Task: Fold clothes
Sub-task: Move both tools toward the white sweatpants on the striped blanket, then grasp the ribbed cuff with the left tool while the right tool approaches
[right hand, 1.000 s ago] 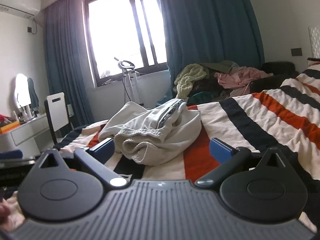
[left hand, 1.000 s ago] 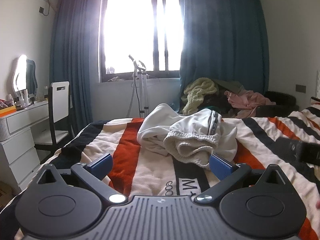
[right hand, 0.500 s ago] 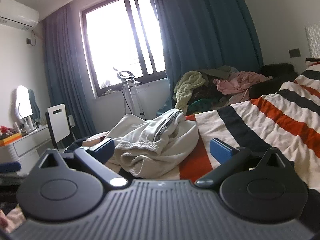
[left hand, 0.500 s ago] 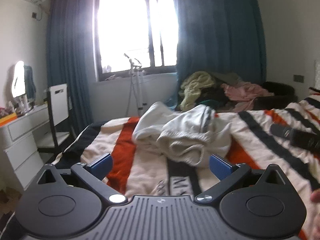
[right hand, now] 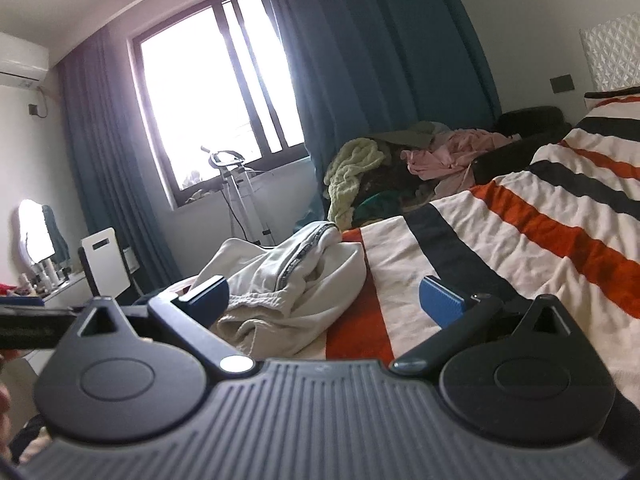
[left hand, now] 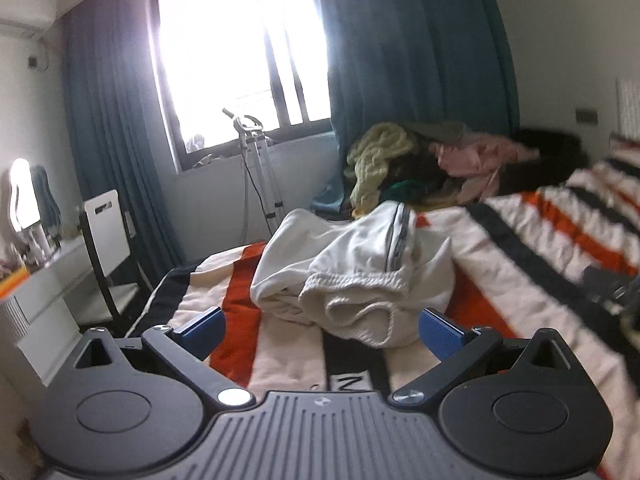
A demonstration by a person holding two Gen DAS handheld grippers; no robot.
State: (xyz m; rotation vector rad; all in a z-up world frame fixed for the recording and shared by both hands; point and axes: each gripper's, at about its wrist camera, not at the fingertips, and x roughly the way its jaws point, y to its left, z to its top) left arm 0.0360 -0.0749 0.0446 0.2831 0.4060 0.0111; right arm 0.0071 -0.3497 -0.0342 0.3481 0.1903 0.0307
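A crumpled white garment (left hand: 352, 276) with a ribbed hem and a grey zipper lies in a heap on the striped bedspread (left hand: 280, 352). My left gripper (left hand: 320, 326) is open and empty, just short of the garment's near hem. The garment also shows in the right wrist view (right hand: 288, 292), left of centre. My right gripper (right hand: 324, 300) is open and empty, its left finger beside the heap and its right finger over the bedspread (right hand: 500, 240).
A pile of mixed clothes (left hand: 432, 164) sits beyond the bed's far side under the blue curtain (left hand: 400, 60). A white chair (left hand: 106, 220) and dresser (left hand: 36, 300) stand at the left. A stand (left hand: 256, 168) is by the window.
Both grippers have tilted and moved closer to the white garment, which now looks larger. The jaws stay open. The garment has not moved.
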